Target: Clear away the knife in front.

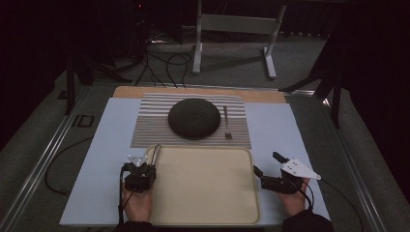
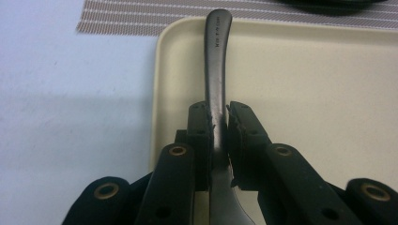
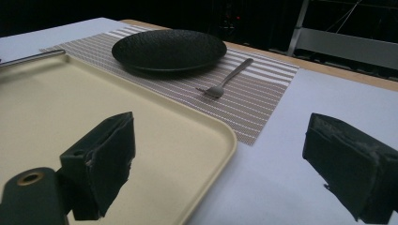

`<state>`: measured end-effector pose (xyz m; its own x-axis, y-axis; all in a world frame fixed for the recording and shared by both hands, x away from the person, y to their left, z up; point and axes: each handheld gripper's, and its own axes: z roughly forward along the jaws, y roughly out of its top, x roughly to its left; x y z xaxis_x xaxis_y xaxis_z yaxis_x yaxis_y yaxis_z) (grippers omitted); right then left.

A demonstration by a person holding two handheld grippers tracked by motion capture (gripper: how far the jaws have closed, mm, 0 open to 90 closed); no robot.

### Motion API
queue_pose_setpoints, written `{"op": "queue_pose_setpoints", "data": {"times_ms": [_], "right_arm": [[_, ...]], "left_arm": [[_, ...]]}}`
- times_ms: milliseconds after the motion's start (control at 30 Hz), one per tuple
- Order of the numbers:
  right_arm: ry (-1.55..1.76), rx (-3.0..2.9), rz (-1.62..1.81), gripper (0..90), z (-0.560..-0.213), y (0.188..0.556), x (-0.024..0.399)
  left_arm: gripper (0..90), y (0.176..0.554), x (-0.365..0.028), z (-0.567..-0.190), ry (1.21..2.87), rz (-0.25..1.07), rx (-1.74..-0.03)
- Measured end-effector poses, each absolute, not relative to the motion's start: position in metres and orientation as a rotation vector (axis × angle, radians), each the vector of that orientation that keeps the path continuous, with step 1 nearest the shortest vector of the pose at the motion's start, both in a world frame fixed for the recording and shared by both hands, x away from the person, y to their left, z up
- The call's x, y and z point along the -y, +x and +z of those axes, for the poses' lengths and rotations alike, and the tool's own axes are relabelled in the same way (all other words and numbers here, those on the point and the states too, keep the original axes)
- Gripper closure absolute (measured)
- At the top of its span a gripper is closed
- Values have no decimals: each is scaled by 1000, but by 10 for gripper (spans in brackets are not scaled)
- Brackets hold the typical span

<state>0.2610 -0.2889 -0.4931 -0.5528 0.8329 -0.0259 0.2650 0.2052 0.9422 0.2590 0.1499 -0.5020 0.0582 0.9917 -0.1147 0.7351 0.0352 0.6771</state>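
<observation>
Cutlery handle clamped upright-flat in left tool over tray left rim, probably heading for the placemat beside plate, mirroring fork; right tool waits wide apart, empty.

The room is dim, its walls lost in black. A grey carpeted floor spreads behind the pale blue-topped table, whose far edge shows a bare wooden strip. Beyond that edge stands a grey metal frame stand, with black cables looping across the floor near it.
</observation>
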Motion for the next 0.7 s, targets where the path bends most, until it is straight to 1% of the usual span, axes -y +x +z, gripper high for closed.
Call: {"op": "queue_pose_setpoints", "data": {"times_ms": [333,400,433,467,500,600,667,700], "right_arm": [[1013,-1938,1345,98,-493,261,288],[1013,-1938,1345,98,-493,261,288],[1014,-1937,1346,98,-493,261,289],[1014,-1937,1346,98,-493,261,289],[1014,-1938,1346,98,-493,261,289],[1012,-1938,1344,98,-493,261,288],[1011,-1939,1344,98,-493,261,288],[1011,-1939,1344,98,-493,261,288]], "left_arm": [[805,252,-147,-508,1759,559,-1742],[801,251,-148,-508,1735,561,-1721],[781,250,-150,-506,1712,548,-1702],[669,251,-151,-504,1699,532,-1687],[589,251,-153,-501,1695,524,-1676],[406,251,-154,-495,1665,532,-1643],[301,253,-155,-494,1664,512,-1627],[268,253,-156,-494,1654,501,-1610]]}}
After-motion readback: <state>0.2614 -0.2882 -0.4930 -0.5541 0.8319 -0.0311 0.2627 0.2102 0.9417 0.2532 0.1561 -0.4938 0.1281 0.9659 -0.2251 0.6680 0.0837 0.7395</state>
